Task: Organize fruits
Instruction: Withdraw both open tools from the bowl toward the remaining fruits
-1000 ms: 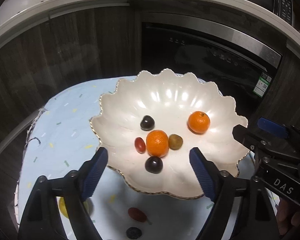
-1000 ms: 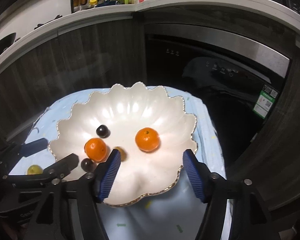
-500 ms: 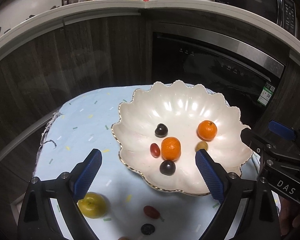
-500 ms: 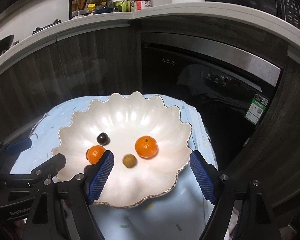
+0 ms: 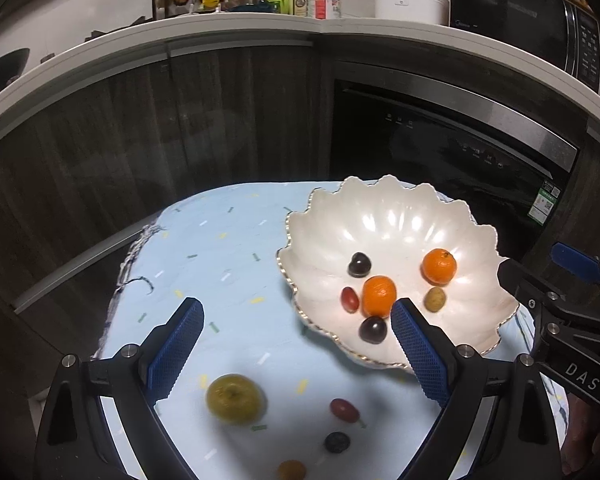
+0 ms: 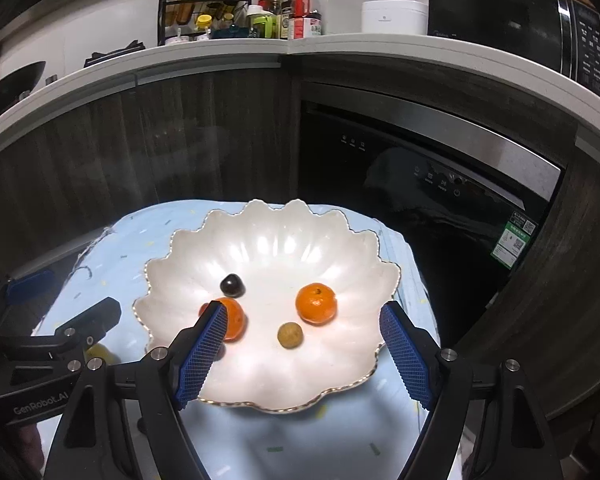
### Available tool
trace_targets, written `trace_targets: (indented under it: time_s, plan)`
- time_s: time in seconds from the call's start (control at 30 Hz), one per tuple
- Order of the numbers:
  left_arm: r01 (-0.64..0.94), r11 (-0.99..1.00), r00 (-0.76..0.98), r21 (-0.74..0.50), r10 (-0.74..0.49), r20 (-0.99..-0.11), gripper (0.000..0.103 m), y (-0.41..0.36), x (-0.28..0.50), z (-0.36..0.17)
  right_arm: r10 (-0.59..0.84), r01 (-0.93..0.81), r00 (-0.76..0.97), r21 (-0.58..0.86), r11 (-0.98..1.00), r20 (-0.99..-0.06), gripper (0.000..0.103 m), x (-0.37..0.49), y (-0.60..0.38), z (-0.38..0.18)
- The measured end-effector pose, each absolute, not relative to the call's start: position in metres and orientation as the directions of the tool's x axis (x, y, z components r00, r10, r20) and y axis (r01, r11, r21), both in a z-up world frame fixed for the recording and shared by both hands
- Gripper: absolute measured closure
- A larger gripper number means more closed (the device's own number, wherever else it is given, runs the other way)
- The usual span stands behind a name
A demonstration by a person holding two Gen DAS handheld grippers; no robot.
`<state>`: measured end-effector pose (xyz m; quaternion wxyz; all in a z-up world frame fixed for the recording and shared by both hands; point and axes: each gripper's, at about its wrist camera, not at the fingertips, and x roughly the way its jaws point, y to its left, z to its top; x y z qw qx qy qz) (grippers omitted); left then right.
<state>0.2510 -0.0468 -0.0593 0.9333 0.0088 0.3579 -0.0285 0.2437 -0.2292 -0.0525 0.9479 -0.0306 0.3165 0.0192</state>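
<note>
Bowl (image 5: 384,216): white scalloped dish on the right of the blue cloth (image 5: 228,240).
Fruit in bowl: two mandarins (image 5: 439,266), round.
Loose fruit: yellow-green apple (image 5: 236,399) near, stem end up; red grape (image 5: 344,410) lying left-right.
Left gripper (image 5: 296,344): wide, empty.
Right gripper (image 6: 302,354): wide, empty, over the bowl.

The left hand-held gripper (image 5: 296,344) stood wide open, nothing between its jaws. A scalloped white bowl (image 5: 396,216) of fruit sat ahead to its right. A yellow-green fruit (image 5: 235,399) lay below its blue pads (image 5: 419,354).
</note>
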Motion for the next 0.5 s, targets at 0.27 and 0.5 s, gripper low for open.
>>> trace_targets:
  time_s: [0.27,0.5]
  plan:
    - [0.048,0.999,0.742,0.003,-0.034,-0.670,0.007,-0.033,0.237,-0.061,0.062,-0.092,0.803,-0.021,0.995,-0.593,0.024,0.234,-0.215,-0.051]
    - [0.044,0.999,0.745,0.004,-0.030,-0.667,0.007,-0.027,0.226,-0.061,0.088,-0.118,0.795,-0.011,0.993,-0.600,0.024,0.226,-0.205,-0.055]
